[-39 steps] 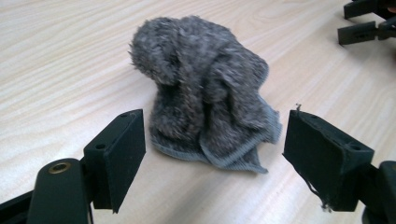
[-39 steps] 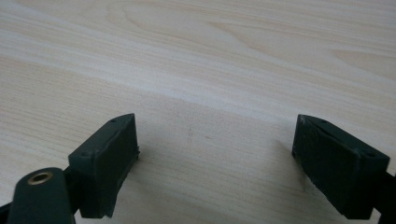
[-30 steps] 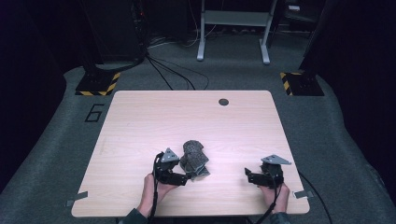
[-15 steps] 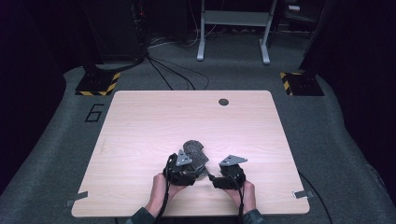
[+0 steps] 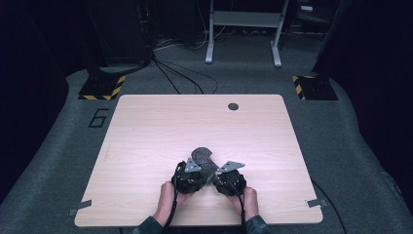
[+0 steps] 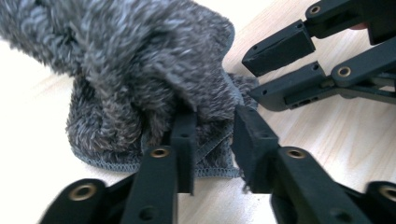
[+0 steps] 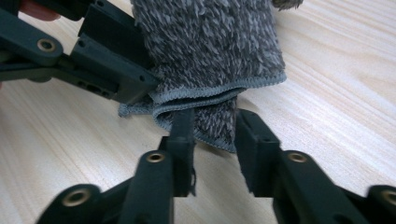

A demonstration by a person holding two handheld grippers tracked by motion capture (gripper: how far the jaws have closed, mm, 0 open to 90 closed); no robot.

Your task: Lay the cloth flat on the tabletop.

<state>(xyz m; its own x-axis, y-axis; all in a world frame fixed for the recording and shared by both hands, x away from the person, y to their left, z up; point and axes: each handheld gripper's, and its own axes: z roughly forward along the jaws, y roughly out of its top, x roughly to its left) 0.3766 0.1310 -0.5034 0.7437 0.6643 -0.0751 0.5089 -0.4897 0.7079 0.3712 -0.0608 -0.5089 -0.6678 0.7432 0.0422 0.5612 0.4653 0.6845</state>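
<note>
- A fuzzy grey cloth (image 5: 203,158) lies bunched up on the wooden surface (image 5: 146,136), near the edge where the person sits.
- The left gripper (image 6: 212,135) is at the near side of the cloth. Its jaws have just been closing, and a fold of cloth by the stitched hem sits between them. They pinch it.
- The right gripper (image 7: 212,133) is just beside the left one, on the other side of the same end of the cloth. Its jaws have just been closing too. They squeeze a folded edge of the cloth.
- In the high view the two grippers almost touch, with a hand (image 5: 168,202) behind each.
- A small dark hole (image 5: 233,106) is at the far side of the surface.
</note>
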